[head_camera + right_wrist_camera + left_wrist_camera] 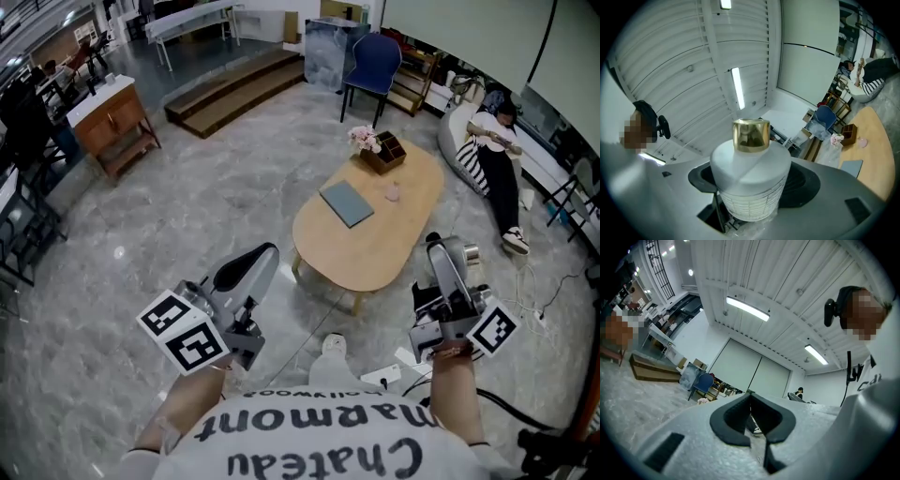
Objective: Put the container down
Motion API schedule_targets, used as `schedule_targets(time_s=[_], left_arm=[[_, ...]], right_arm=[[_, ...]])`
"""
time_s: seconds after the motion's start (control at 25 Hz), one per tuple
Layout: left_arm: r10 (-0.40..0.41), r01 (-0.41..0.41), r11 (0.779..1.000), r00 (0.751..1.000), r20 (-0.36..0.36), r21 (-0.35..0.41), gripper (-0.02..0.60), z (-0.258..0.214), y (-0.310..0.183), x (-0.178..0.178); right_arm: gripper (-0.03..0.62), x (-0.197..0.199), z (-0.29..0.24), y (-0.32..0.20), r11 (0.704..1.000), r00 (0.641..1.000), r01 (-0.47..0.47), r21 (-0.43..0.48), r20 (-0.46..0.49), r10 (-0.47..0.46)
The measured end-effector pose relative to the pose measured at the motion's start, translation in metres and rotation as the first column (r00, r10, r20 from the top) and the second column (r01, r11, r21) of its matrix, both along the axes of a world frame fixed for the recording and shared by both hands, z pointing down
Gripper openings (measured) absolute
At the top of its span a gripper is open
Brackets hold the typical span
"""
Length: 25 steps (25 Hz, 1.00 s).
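My right gripper (752, 190) is clamped on the container (751, 161), a white, gold-capped bottle, by its gridded lower body, clear of the surface (375, 246). It looks rigid, smooth and breakable, so set it down gently. My left gripper (750, 397) is closed and empty.

The person is wearing a white shirt (319, 445) with black lettering; the left tool (265, 255) and right tool (437, 246) are showing grey shells and black-and-white marker cubes (185, 333).

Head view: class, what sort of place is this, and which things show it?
Probably an open, lounge-like hall: a polished grey marbled floor, a low oval light-wood table, a blue upholstered chair and broad wooden platform steps.
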State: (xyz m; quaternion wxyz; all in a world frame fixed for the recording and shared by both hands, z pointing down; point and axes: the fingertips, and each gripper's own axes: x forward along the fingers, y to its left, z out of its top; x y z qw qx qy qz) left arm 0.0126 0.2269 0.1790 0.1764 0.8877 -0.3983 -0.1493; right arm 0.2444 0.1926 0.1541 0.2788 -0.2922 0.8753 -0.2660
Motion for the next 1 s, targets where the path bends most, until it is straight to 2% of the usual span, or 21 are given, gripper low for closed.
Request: schedule_targets(time_s=[0.24, 0.48, 0.72, 1.0], left_arm=[[-0.037, 0.038, 0.999, 0.999, -0.036, 0.022, 0.015, -0.015, -0.083, 0.026], [-0.066, 0.068, 0.996, 0.997, -0.031, 0.05, 0.015, -0.018, -0.152, 0.051], [-0.069, 0.069, 0.998, 0.998, -0.013, 0.013, 0.015, 0.0, -0.189, 0.066], [-0.1, 0.101, 0.994, 0.995, 0.016, -0.042, 0.015, 0.022, -0.211, 0.06]], right_arm=[[0.344, 0.021, -0.007, -0.089, 0.999, 0.998, 0.045, 0.0, -0.047, -0.045], [0.344, 0.041, -0.013, -0.163, 0.996, 0.993, 0.087, 0.03, -0.087, -0.084], [0.344, 0.061, -0.004, -0.212, 0.995, 0.993, 0.086, 0.045, -0.079, -0.082], [0.344, 0.053, 0.025, -0.244, 0.993, 0.991, 0.114, -0.022, -0.067, -0.116]])
